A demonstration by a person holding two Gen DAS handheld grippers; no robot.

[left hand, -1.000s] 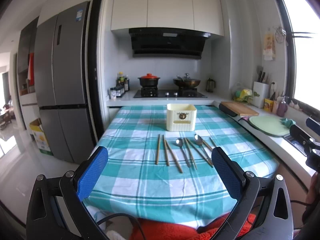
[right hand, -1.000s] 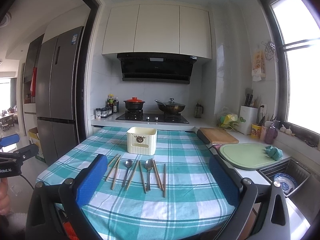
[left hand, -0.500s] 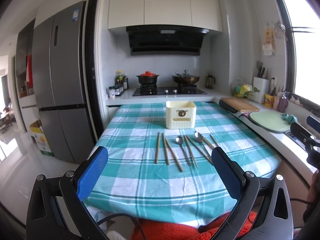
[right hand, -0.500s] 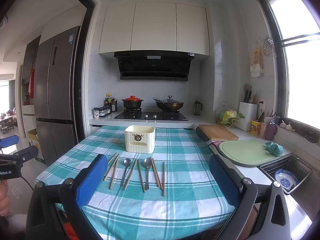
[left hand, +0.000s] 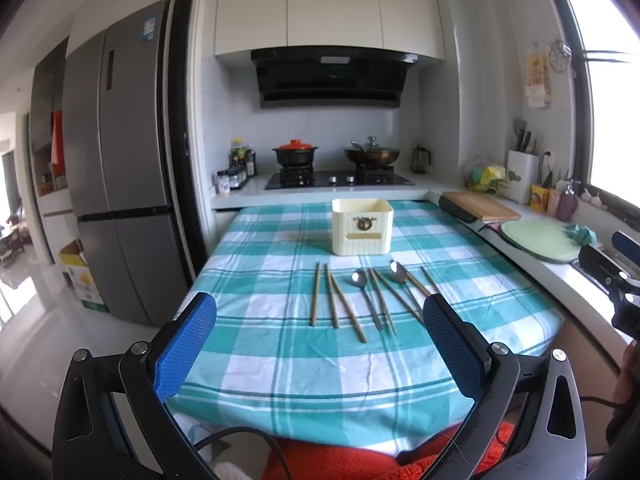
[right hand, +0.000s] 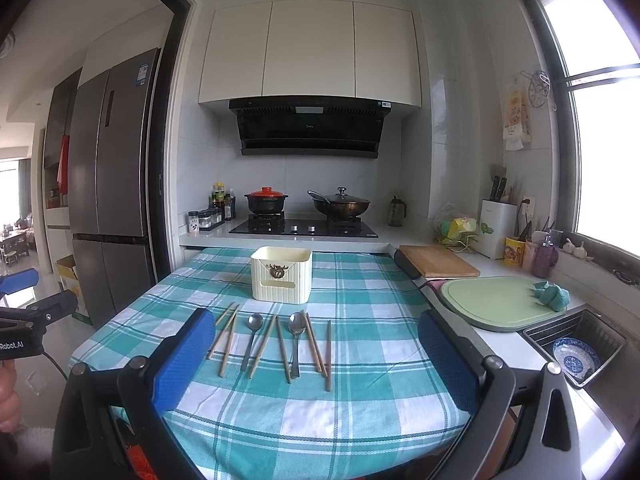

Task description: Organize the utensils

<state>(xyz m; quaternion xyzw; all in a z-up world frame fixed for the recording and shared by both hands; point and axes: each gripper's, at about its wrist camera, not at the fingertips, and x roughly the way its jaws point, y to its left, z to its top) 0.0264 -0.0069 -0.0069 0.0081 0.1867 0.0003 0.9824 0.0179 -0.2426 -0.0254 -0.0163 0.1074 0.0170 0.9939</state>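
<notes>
Held wide open and empty short of the desk (left hand: 280, 364), the left hand-held gripper (left hand: 320, 344) and right hand-held gripper (right hand: 316, 354) are poised; nothing is grasped yet. Chopsticks (right hand: 228, 344) and spoons (right hand: 296, 340) lie loose before the bin (right hand: 281, 276), whose inside is hidden. A low pinch is needed next.

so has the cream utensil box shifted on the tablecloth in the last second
No. The cream utensil box sits on the same checks of the tablecloth, same gap to the spoons; only the camera drifted.
</notes>
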